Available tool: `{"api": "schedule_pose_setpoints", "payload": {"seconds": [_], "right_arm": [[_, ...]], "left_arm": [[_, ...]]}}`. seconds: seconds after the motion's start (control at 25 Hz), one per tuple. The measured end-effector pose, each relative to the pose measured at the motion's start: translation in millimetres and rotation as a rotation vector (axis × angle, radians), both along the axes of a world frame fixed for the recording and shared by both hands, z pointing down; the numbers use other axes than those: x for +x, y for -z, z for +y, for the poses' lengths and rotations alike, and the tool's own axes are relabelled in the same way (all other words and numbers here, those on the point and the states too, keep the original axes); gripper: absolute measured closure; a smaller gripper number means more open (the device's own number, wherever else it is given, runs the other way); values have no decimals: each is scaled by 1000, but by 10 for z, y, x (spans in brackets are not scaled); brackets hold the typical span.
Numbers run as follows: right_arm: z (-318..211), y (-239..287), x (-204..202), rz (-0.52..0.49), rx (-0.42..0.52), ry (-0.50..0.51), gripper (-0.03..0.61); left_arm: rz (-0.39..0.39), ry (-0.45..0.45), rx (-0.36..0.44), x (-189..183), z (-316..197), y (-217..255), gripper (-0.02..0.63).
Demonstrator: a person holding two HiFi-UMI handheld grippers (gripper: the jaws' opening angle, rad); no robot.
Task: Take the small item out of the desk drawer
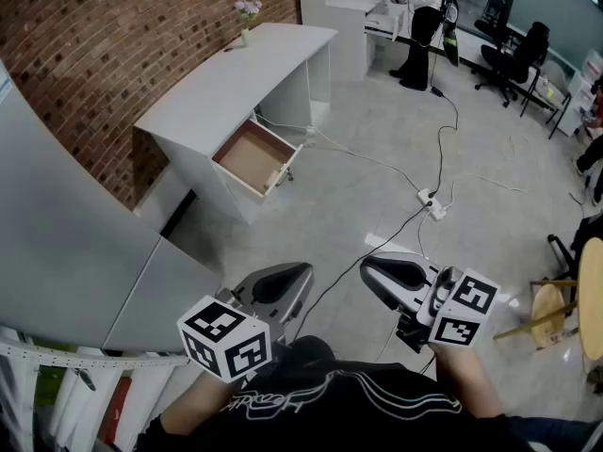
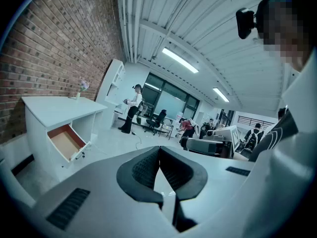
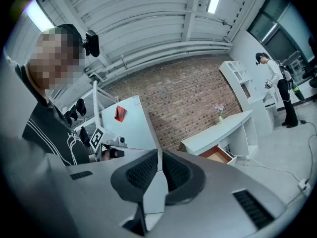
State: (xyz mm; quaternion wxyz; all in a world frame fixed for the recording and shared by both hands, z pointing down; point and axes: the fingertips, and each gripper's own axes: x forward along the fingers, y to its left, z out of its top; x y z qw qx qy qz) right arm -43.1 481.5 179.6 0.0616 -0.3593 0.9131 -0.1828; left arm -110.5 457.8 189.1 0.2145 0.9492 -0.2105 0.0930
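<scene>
Step in hand, as judged: approach to the desk, with no reach begun. The desk stands against the brick wall in the upper left of the head view, and its drawer is pulled out with the brown interior exposed. The small item cannot be made out at this range in any view; it is presumed to lie inside the drawer. Both grippers sit at the bottom of the head view, well apart from the drawer. The left gripper is clenched: in its own view the ribbed pads meet along the centre line, with nothing between them. The right gripper is likewise closed to a thin slit and empty, and touches nothing. Recommendations: close the distance first, minding the cable and power strip on the floor in the centre right of the head view. Look down into the drawer to locate the item before committing either gripper. Spread the jaws before entering the drawer, not inside it. Come in from above the open front edge, clear of the drawer walls. The vase of flowers at the far end of the desk top is well apart from the drawer and poses little risk.
</scene>
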Motion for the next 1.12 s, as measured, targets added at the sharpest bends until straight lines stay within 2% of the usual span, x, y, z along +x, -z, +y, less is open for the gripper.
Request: {"api": "schedule_pose_setpoints", "payload": {"seconds": [0.28,0.56,0.84,1.12], "right_arm": [[21,35,102,-8,-3,-16,518],[-159,-119,422,-32,-34,-73,518],[-603,-317,646,-30,-67,-89,518],[-1425,-496,931,-48,-115,-96,518]], "left_arm": [[-5,-9,1,71,34,24,592],[-8,-17,-21,231,-214,-135,592],[-5,-14,-55,435,-691,-349,592],[-15,6,-104,662,-1528,-537,592]]}}
